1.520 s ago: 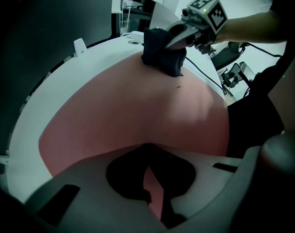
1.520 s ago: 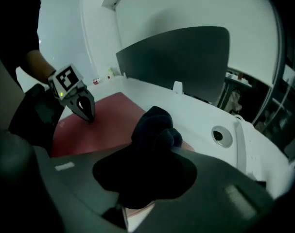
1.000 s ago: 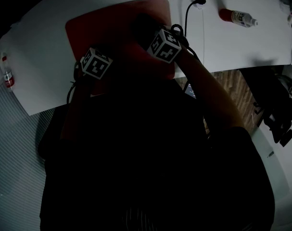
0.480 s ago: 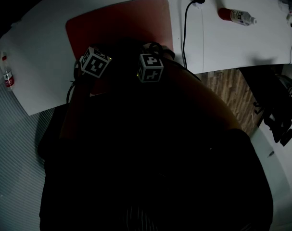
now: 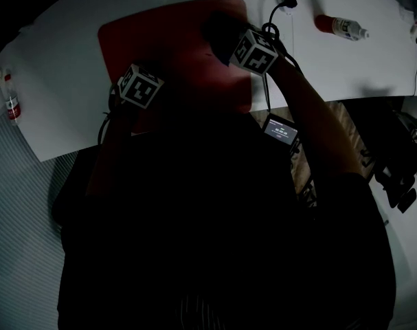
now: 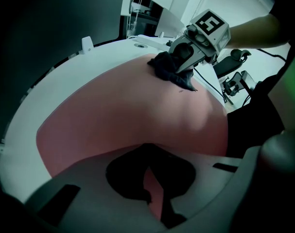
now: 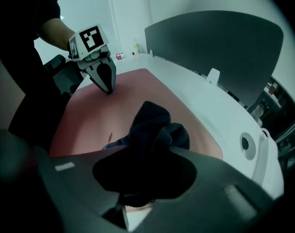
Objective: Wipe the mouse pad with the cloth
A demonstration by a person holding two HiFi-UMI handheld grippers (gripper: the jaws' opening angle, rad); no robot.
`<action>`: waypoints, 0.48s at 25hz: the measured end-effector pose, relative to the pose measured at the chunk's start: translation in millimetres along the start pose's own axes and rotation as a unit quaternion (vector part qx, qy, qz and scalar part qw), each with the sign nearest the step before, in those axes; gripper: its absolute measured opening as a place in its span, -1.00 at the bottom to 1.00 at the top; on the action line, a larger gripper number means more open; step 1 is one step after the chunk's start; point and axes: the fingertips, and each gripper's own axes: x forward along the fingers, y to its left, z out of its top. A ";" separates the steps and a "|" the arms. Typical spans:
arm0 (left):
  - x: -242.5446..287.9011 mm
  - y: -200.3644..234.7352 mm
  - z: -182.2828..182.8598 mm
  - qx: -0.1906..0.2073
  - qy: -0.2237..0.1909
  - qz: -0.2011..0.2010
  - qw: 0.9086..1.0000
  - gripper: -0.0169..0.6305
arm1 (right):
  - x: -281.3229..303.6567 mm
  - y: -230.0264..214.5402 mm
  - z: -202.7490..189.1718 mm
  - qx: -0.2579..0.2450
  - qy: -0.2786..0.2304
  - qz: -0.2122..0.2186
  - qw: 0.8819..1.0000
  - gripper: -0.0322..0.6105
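Wipe under way; finish not evident.
Right gripper (image 6: 182,72) clamps dark crumpled cloth (image 7: 154,127) at red rounded mouse pad's (image 5: 163,36) far right; left gripper (image 7: 107,85), jaws together, pins near left.

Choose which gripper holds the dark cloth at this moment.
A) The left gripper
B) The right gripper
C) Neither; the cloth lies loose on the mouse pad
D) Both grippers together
B: in the right gripper view, the dark cloth sits bunched between the jaws of the right gripper, over the red mouse pad. The left gripper has no cloth between its jaws.
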 end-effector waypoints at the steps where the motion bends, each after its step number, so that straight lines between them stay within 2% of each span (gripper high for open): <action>1: -0.3 -0.1 0.5 0.000 -0.001 0.001 1.000 -0.93 | -0.3 1.1 0.2 0.002 0.003 -0.002 1.000 -0.60; 3: -1.5 0.0 2.1 0.003 -0.003 0.005 1.000 -0.93 | 1.0 8.3 3.9 0.012 0.002 -0.003 1.000 -0.60; 5: -2.1 -0.1 1.9 0.004 -0.001 0.005 1.000 -0.93 | 7.0 32.1 12.5 0.010 -0.009 0.015 1.000 -0.60; 9: -0.4 0.3 2.0 0.002 0.006 0.001 1.000 -0.93 | 25.1 98.3 33.4 -0.019 -0.025 0.067 0.997 -0.60; 12: 1.7 2.8 -1.6 -0.003 0.008 0.004 1.000 -0.93 | 36.6 149.2 48.8 -0.062 -0.017 0.100 0.993 -0.60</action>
